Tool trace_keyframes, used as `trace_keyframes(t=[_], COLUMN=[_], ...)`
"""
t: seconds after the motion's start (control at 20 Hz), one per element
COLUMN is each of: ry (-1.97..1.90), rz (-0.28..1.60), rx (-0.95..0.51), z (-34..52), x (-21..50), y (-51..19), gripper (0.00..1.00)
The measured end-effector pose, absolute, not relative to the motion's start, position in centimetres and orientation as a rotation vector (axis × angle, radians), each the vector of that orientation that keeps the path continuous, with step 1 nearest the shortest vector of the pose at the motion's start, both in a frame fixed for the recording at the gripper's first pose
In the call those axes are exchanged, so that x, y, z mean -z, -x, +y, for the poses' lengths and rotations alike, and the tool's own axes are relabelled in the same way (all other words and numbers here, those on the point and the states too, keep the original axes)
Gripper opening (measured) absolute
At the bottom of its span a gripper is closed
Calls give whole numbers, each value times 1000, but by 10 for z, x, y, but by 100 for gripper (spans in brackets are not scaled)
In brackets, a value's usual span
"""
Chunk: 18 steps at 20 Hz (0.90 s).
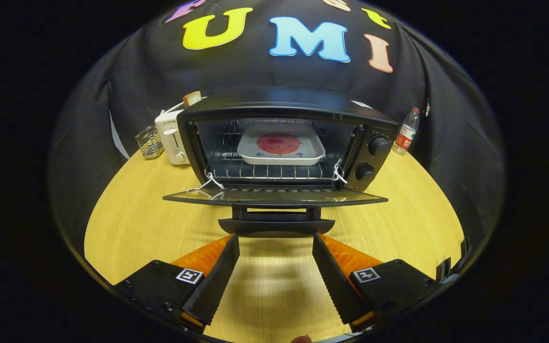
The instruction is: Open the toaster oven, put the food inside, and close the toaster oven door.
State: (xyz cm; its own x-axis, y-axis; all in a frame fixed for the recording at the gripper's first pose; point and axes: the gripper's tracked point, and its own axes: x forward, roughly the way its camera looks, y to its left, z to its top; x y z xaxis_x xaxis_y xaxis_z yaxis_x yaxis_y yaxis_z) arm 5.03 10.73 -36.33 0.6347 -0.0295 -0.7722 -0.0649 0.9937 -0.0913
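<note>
Gripper view: task near its end; oven open, food inside, only the door left to close, as I judge.
Wire basket: small metal wire basket [149,141], at ten o'clock from the oven, on the pale wooden table [136,209].
Toaster: white pop-up toaster [173,138] with a bread slice [192,98] on top, touching the oven's left side.
Toaster oven: black toaster oven [284,143], door [274,196] dropped flat, handle [276,226] at twelve o'clock just ahead of the fingertips.
Food: white square tray with a red disc [280,146], on the wire rack inside.
Bottle: clear plastic bottle with a red label [406,131], at two o'clock, well clear.
Gripper: black two-finger gripper [276,243], fingers spread apart, holding nothing.
Obstacles: none between fingers and handle.
</note>
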Motion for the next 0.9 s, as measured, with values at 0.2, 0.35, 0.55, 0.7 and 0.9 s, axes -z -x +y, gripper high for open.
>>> trace_keyframes(t=[0.2,0.35,0.55,0.7,0.9], ry=[119,130,128,133,148], rz=[832,787,730,660,543], rx=[-27,-35,-43,-52,-66], z=[109,111,114,114,110], x=[351,338,317,299,260], y=[-59,-67,-74,-82,-78], gripper=[98,98,98,98,98])
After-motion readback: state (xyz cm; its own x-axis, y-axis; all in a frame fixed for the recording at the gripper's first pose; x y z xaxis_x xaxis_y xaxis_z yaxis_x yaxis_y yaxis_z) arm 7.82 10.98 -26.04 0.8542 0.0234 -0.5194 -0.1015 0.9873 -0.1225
